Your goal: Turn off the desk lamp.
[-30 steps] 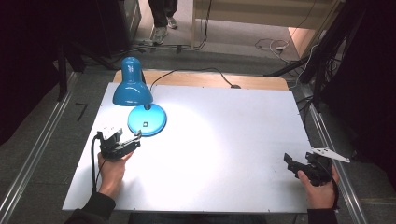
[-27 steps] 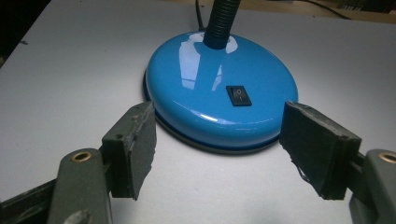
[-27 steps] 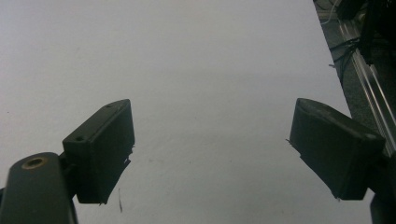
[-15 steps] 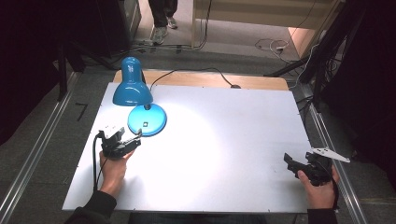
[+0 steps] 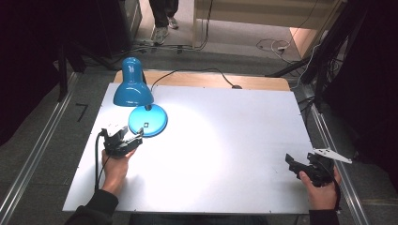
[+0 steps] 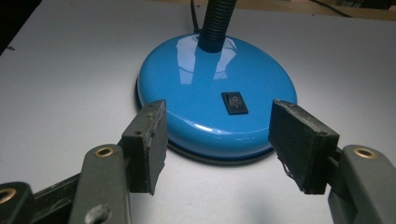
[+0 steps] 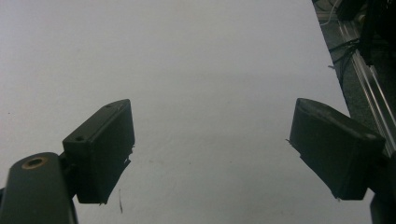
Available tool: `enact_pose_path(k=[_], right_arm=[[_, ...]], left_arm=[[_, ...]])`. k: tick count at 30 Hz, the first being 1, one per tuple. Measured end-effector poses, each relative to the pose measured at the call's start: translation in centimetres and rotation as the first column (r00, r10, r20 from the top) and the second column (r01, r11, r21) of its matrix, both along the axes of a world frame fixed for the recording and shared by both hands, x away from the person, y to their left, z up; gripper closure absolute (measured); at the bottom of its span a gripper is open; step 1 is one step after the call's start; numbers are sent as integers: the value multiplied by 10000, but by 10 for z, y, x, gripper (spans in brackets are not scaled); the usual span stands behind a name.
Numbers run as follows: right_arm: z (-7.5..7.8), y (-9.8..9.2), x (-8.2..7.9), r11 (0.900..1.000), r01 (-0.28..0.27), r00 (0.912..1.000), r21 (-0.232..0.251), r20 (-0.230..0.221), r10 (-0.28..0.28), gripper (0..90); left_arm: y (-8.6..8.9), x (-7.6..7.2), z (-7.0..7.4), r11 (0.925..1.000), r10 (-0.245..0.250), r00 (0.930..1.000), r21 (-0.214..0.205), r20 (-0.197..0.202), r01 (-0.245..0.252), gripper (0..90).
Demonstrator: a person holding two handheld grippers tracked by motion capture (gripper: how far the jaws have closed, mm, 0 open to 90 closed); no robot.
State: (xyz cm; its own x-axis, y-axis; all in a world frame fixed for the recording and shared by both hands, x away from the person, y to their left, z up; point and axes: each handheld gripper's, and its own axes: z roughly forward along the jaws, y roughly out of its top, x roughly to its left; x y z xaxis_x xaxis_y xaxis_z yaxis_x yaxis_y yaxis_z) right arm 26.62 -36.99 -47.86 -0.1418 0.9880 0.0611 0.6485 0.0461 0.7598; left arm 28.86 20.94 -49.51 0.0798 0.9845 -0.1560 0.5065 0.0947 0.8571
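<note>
On the white table [image 5: 225,154] in the high view, a blue desk lamp [image 5: 133,91] stands at the far left, lit, its round base [image 5: 148,120] just ahead of the left gripper [image 5: 136,139], while the right gripper [image 5: 292,165] rests well apart near the right edge. The step in hand looks like the approach to the lamp's base. In the left gripper view, the left gripper's jaws are spread wide with nothing between them, and the base [image 6: 217,93] lies just beyond their tips, not touched; the black rocker switch [image 6: 234,103] sits on top, in line with the gap. The next move probably calls for a short advance, then either a closing on the base's rim or a tip pressed onto the switch. In the right gripper view, the right gripper [image 7: 210,154] is also spread wide and empty above bare table.
</note>
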Motion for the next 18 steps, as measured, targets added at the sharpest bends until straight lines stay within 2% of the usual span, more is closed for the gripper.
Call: enact_pose_path(k=[11, 18], right_arm=[[0, 0, 0, 10000, 15, 10000, 19, 0, -15, 129], [0, 0, 0, 10000, 14, 10000, 11, -12, -14, 129]], left_arm=[[-4, 8, -1, 10000, 0, 10000, 77, -91, 1, 433], [-4, 11, -2, 9999, -21, 10000, 100, -61, 21, 515]])
